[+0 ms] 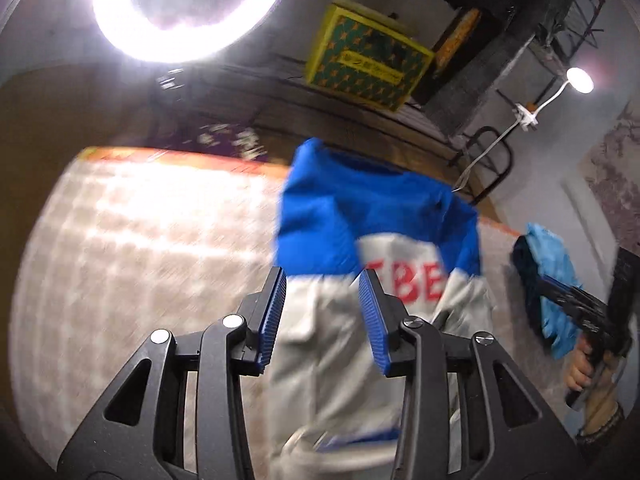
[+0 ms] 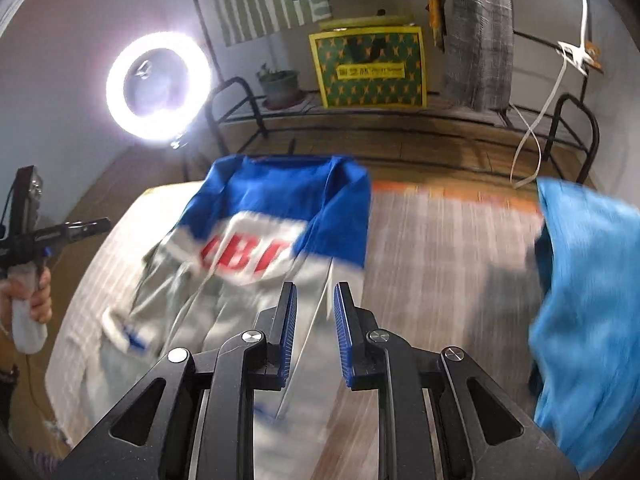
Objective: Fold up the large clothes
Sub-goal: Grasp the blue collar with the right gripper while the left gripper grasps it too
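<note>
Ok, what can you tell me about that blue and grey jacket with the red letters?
The blue and grey fabric jacket lies spread out on the pale checked bed cover. Its top part is bright blue, then a white band with red letters, then light grey below. It looks soft and rumpled, partly folded. Neither tool grips it. The letters are too blurred to read.

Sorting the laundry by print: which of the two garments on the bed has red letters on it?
The blue-and-grey jacket; the light blue garment beside it is plain.

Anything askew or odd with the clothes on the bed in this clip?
The blue and grey jacket lies skewed and rumpled on the bed cover, one blue sleeve folded over it. A light blue garment sits bunched at the cover's right edge.
</note>
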A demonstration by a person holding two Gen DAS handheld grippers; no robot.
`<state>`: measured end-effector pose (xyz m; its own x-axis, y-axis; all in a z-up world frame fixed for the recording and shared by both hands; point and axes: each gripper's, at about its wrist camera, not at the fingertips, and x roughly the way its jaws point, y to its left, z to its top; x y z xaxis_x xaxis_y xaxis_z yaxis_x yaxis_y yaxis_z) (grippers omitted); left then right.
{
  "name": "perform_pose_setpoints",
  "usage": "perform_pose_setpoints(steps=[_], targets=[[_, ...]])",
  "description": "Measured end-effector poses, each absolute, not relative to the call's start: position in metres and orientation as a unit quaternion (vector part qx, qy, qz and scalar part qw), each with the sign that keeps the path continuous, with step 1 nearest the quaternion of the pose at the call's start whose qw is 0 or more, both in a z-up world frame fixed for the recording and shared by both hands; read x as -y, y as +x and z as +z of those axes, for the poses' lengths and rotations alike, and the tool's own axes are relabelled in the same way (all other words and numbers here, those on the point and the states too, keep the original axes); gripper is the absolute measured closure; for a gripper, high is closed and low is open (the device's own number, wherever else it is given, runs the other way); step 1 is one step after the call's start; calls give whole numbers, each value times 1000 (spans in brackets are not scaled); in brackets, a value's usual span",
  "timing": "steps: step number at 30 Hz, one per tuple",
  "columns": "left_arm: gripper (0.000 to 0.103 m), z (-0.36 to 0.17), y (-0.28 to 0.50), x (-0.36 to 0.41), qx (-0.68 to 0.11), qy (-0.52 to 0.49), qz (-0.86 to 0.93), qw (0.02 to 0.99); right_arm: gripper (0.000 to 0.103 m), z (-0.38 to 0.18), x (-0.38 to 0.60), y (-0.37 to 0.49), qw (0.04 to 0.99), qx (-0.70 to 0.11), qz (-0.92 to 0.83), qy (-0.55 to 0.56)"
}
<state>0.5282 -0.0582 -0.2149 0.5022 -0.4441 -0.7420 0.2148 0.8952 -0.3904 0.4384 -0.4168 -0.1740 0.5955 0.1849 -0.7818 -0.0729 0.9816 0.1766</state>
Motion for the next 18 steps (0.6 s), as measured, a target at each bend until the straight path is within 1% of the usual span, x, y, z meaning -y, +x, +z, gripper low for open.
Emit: perform_pose_setpoints(steps=[1,2,5,6,7,8,10,11,12,13,14,15,16,17,18], targets=[[65,-212,539,67,-458,-123,-199,857,57,-177,419,453,890,-445,75,66],[64,-208,549,78,-456,-121,-207,857,39,-180,422,466,890,-444,75,74],[64,-195,580,121,-451,-116,-236,853,38,-201,440,507,887,-442,67,117],[61,-192,590,136,-449,-117,-245,851,38,-213,445,520,884,-444,60,133],[57,-189,597,145,-450,-119,-253,848,38,-213,445,520,884,-444,60,133],[50,-187,610,159,-451,-126,-263,843,38,-220,448,528,882,-446,58,142],[50,-186,625,176,-451,-136,-264,841,38,-235,452,544,879,-448,51,156],[50,-187,634,185,-452,-138,-263,841,41,-241,452,551,878,-448,48,160],[50,-188,639,190,-454,-139,-261,841,49,-247,452,557,878,-449,47,160],[50,-191,646,196,-456,-142,-259,839,79,-253,449,563,877,-452,50,157],[50,-193,654,202,-461,-146,-257,837,87,-257,447,568,872,-461,55,154],[50,-195,661,207,-465,-151,-256,834,89,-260,444,570,872,-464,55,149],[50,-197,666,210,-469,-156,-255,831,94,-258,441,567,879,-454,49,138],[50,-198,669,215,-471,-159,-255,829,96,-254,437,562,886,-443,52,126],[50,-198,673,219,-474,-162,-256,827,96,-249,433,557,893,-431,58,115]])
